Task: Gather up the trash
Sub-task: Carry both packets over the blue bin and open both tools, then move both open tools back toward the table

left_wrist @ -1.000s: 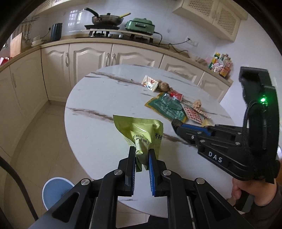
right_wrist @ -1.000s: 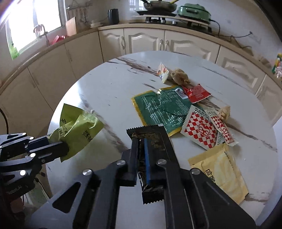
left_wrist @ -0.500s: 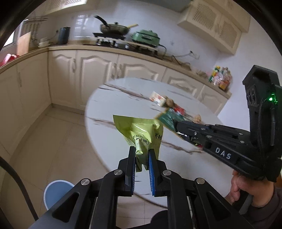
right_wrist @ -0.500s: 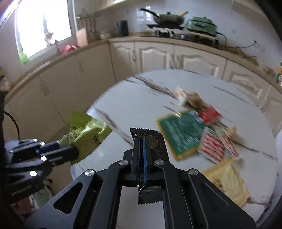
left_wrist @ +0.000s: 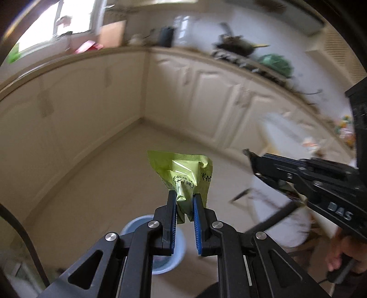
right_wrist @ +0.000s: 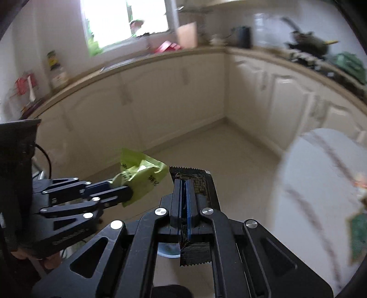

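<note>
Blue bin [left_wrist: 158, 247] clearest from left wrist, window [right_wrist: 126, 20] from right

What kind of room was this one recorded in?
A home kitchen, most likely: cream cabinets under an L-shaped countertop, a pan on the stove, and a round marble table.

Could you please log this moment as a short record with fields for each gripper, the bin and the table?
left gripper: shut on a crumpled yellow-green plastic wrapper
right gripper: shut on a flat dark foil wrapper with serrated ends
bin: round pale blue bin on the floor, below both grippers
table: round white marble table off to the right, blurred
</note>
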`<state>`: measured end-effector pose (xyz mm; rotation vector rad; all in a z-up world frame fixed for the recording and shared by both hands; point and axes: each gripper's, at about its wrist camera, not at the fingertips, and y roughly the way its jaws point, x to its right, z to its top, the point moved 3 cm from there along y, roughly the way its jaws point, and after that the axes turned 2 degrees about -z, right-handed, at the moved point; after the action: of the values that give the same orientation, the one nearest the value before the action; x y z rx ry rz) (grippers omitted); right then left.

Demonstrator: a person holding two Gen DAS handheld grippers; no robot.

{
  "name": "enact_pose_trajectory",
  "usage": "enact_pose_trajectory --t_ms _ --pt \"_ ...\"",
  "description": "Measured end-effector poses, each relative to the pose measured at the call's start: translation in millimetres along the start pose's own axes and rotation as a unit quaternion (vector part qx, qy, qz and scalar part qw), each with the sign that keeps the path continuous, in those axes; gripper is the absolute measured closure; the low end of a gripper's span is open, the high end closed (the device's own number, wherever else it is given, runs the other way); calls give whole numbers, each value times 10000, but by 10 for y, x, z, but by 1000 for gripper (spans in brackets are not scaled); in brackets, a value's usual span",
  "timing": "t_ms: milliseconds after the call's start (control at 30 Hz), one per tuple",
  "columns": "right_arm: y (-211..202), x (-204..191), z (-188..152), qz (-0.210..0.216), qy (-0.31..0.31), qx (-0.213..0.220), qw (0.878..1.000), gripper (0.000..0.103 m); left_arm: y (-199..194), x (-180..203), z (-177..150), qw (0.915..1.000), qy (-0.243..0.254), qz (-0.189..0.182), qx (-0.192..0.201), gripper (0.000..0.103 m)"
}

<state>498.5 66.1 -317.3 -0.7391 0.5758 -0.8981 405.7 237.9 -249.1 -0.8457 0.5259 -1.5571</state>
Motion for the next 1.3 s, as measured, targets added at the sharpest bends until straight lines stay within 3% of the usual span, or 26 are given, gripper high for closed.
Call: enact_pose_trajectory --t_ms 200,433,567,667,800,1000,1133,1200,1233,1300 --pt "995 -253 -157 434 158 -719 9963 99 565 -515 -287 9958 -458 158 -774 93" --pt "1947 -274 -519 571 522 -1564 9847 99 1357 -874 -536 9805 -996 3 -1692 93" --pt "2240 -224 -709 705 869 -1872 9759 98 1633 -880 -434 9760 -1042 67 -1913 84" --pt "2368 -205 -765 821 1087 -1901 9723 97 1755 -938 -383 9719 -1165 121 -2043 64" --pt "2385 -198 -748 938 1165 -1815 9719 93 1798 -1015 -278 9714 -1262 223 -1997 61" --pt "2116 -152 -643 904 1122 -1526 9777 73 1550 -907 -246 9766 -1307 321 -1679 57" --pt "1750 -181 -505 652 1001 -1190 9857 50 1218 -787 -52 9826 -1292 401 -1275 56" --pt "1520 -197 -414 537 948 -960 9894 44 974 -711 74 9859 -1262 461 -995 56" --pt "1386 -183 -359 426 934 -838 9912 33 833 -667 152 9876 -1235 512 -821 55" --pt "1078 -154 -233 306 915 -502 9941 22 582 -537 281 9904 -1108 662 -486 51"
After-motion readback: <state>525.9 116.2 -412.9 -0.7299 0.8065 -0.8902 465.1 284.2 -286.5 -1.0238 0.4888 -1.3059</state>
